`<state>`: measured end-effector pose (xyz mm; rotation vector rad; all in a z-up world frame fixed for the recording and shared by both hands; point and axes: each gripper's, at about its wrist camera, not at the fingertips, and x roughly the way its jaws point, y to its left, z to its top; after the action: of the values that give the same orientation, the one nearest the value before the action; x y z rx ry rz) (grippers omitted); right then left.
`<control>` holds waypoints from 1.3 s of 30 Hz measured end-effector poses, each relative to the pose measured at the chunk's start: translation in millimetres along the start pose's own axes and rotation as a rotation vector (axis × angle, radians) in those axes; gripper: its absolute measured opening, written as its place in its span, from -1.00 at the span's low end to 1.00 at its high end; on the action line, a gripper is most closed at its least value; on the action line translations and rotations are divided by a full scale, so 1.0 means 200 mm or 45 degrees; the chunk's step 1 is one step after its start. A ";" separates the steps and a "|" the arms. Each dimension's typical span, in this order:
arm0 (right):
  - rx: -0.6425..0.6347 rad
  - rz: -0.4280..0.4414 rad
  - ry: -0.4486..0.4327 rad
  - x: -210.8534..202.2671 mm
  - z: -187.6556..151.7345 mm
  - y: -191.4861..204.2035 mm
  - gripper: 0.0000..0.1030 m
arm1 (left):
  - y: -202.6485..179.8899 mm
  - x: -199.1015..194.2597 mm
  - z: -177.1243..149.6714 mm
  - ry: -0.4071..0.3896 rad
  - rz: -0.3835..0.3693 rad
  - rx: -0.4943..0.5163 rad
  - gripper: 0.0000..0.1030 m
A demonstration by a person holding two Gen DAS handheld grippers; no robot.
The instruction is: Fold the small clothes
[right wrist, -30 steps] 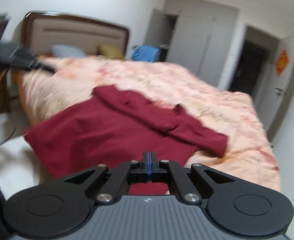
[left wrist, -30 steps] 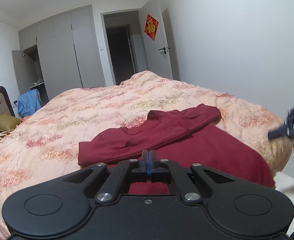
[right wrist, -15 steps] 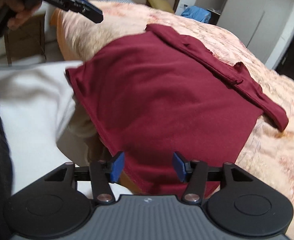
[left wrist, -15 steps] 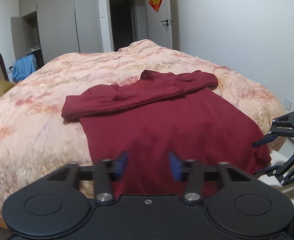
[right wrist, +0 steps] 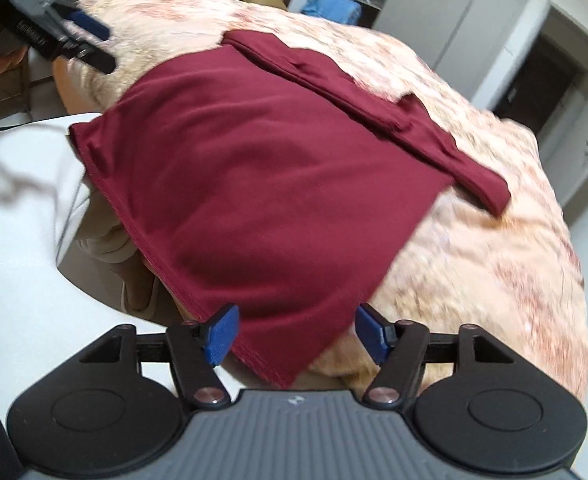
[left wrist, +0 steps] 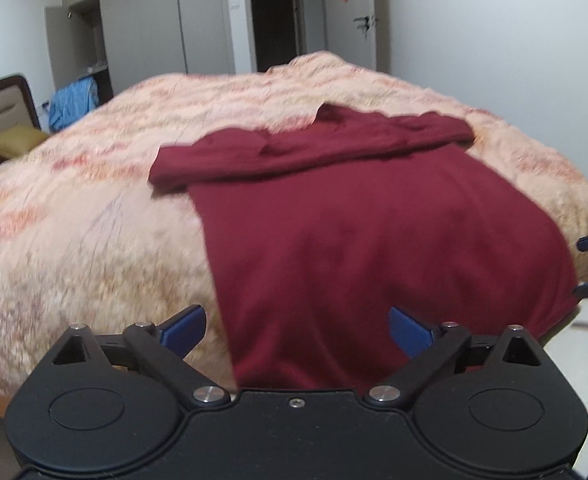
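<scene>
Maroon shirt (left wrist: 374, 236) lies spread flat on the peach floral quilt (left wrist: 93, 208), its sleeves folded across the far end and its near hem draping over the bed's near edge. Your left gripper (left wrist: 296, 326) has its blue pads spread wide with nothing between them, set just short of the hem's left corner. Your right gripper (right wrist: 296, 334) is likewise wide apart and empty, its pads straddling the hem's right corner (right wrist: 281, 376).

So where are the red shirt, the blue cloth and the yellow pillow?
red shirt (left wrist: 374, 240), left wrist view, middle of body.
blue cloth (left wrist: 71, 102), left wrist view, its middle.
yellow pillow (left wrist: 13, 145), left wrist view, top face.
</scene>
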<state>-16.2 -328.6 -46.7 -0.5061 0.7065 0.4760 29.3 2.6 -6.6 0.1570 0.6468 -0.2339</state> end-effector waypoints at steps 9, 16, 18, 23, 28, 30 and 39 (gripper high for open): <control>0.271 0.173 0.068 0.06 -0.05 -0.14 -0.23 | 0.23 0.20 -0.19 0.165 -0.125 -0.169 0.76; 0.401 0.251 0.090 0.12 -0.05 -0.19 -0.65 | 0.40 0.37 -0.23 0.275 -0.214 -0.368 0.14; 0.440 0.277 0.085 0.13 -0.05 -0.21 -0.75 | 0.41 0.39 -0.23 0.296 -0.256 -0.389 -0.11; 0.501 0.326 0.060 0.11 -0.05 -0.24 -0.89 | 0.39 0.37 -0.22 0.315 -0.284 -0.377 -0.83; 0.699 0.464 -0.056 -0.01 -0.03 -0.33 -0.90 | 0.39 0.25 -0.12 0.292 -0.373 -0.497 -0.87; 0.750 0.500 -0.126 -0.07 0.01 -0.38 -0.90 | 0.43 0.20 -0.05 0.265 -0.425 -0.585 -0.87; 0.961 0.592 -0.496 -0.16 0.35 -0.77 -0.91 | 0.66 0.15 0.48 0.009 -0.577 -0.957 -0.87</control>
<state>83.9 -415.2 63.5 0.4643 0.5682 0.6700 142.8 103.6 60.0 -0.7174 0.7338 -0.4084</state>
